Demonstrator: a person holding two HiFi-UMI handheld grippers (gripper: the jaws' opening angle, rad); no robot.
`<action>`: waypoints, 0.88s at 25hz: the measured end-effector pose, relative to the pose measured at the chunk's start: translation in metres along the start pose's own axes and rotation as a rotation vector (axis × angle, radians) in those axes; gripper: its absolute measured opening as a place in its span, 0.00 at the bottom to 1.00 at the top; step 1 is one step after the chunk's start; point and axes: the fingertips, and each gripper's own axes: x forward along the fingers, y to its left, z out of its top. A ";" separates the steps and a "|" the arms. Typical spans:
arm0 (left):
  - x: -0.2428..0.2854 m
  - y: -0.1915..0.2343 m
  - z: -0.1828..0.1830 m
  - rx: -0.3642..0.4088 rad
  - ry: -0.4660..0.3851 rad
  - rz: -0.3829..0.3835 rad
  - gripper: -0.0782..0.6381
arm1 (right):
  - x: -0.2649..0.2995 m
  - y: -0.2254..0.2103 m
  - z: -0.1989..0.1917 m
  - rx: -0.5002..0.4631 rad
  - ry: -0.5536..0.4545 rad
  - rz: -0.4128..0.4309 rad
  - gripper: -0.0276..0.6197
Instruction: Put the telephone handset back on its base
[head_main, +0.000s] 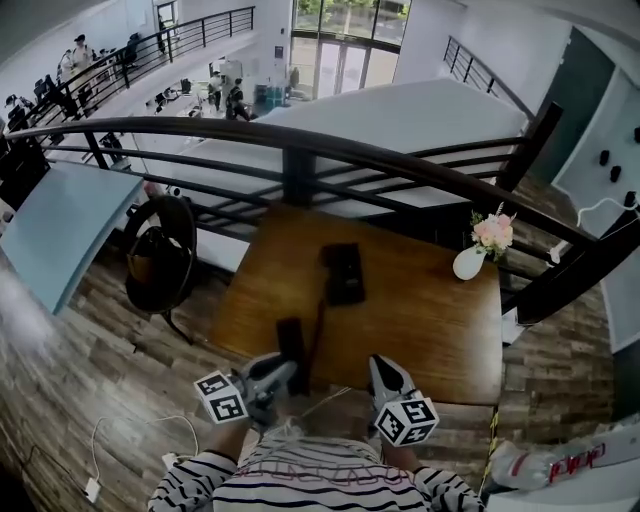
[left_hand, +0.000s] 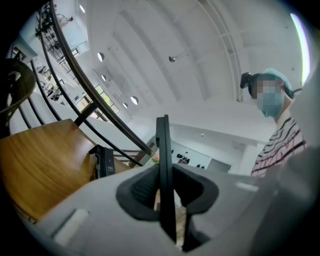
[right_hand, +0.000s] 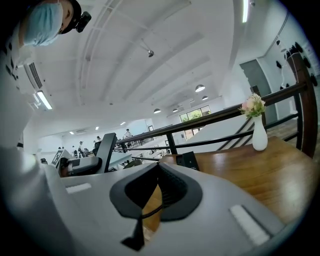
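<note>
Left gripper (head_main: 278, 378) clamps handset (head_main: 292, 345) at near table (head_main: 440, 320) edge. Base (head_main: 345, 272) lies farther, unoccupied. Right gripper (head_main: 382, 374) closed, empty. Placement not yet done.

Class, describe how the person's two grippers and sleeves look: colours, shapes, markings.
Both the left gripper and right gripper have pale grey moulded bodies with dark ribbed pads. Each carries a white cube printed with black square markers. The sleeves are black-and-white striped.

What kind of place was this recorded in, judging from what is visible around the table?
Probably a mezzanine in a large open-plan office building. A dark railing runs along the far side of the wooden table, a lower floor with people shows beyond it, and tall glass doors stand at the far end.
</note>
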 end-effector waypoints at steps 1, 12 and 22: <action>0.000 0.004 0.003 -0.004 0.003 -0.006 0.21 | 0.004 -0.001 0.000 0.004 -0.003 -0.010 0.04; 0.020 0.045 0.015 -0.043 0.012 -0.002 0.21 | 0.037 -0.020 0.002 0.025 0.011 -0.031 0.04; 0.060 0.076 0.036 -0.035 -0.031 0.055 0.21 | 0.083 -0.055 0.030 -0.007 0.043 0.058 0.04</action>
